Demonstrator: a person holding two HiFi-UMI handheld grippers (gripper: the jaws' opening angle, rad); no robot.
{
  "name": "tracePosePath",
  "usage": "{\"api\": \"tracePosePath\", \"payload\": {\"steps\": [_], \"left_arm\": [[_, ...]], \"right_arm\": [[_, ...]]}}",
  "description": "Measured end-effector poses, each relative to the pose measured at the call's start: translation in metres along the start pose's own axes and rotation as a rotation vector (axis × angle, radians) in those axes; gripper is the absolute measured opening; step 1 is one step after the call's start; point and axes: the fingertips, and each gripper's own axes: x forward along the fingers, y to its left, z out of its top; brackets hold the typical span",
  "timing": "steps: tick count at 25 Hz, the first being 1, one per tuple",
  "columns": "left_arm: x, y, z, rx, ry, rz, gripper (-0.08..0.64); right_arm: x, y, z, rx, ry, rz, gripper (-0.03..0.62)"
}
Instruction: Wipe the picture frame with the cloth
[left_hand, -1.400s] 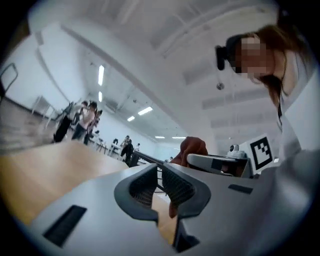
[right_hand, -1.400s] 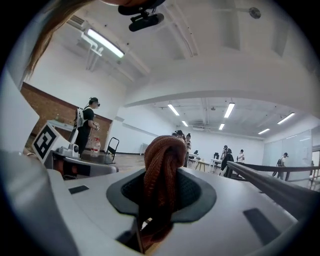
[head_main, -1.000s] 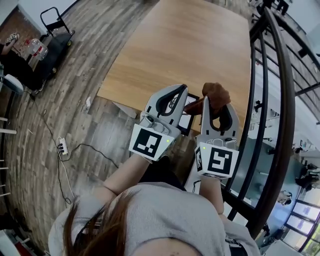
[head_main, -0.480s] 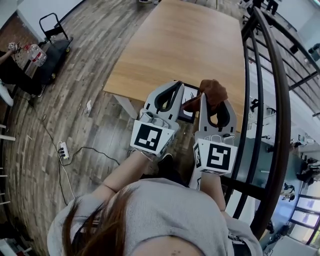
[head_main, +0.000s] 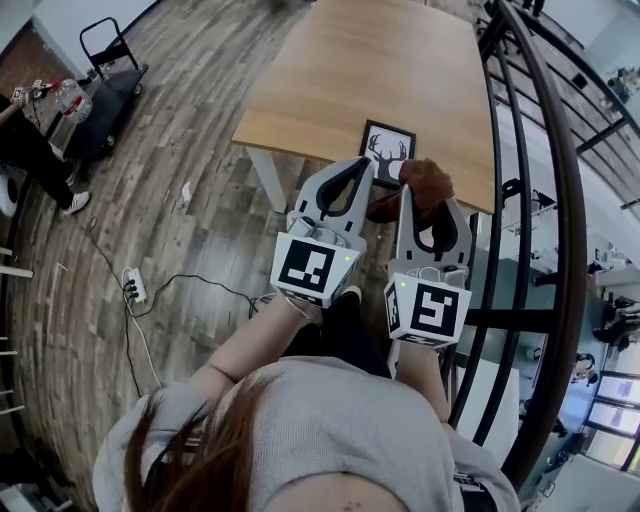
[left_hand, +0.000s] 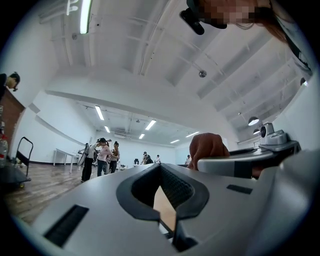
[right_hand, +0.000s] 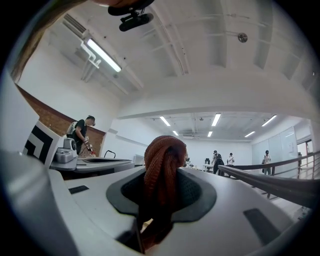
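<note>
The table (head_main: 340, 80) is flanked by a railing (head_main: 548, 150). A deer-print picture frame (head_main: 387, 152) is laid at the table's edge. A brown cloth (head_main: 428, 180) is clamped by the right gripper (head_main: 418, 200). The left gripper (head_main: 352, 166) is closed, empty.

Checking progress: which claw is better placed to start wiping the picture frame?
Right. The right claw is shut on the brown cloth, near the picture frame; the left claw is shut and empty.

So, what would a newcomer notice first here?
The brown cloth bunched in the right gripper, shut on it. Just beyond, a black picture frame with a deer print lies at the near edge of the wooden table. The left gripper beside it is shut, empty.
</note>
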Motion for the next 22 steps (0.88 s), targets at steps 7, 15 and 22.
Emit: {"api": "tracePosePath", "payload": {"steps": [7,15,22], "left_arm": [[-0.035,-0.026,0.007,-0.004,-0.004,0.005,0.006],[-0.049,-0.05,0.004,-0.041,0.011,0.029,0.007],[-0.055,-0.07,0.007,-0.03,0.007,0.019,0.006]], "right_arm": [[-0.047,0.006,-0.001,0.005,0.009,-0.011,0.133],[-0.074,-0.008,0.006,0.024,0.009,0.005,0.133],[-0.092,-0.015,0.005,0.026,0.001,0.008,0.133]]}}
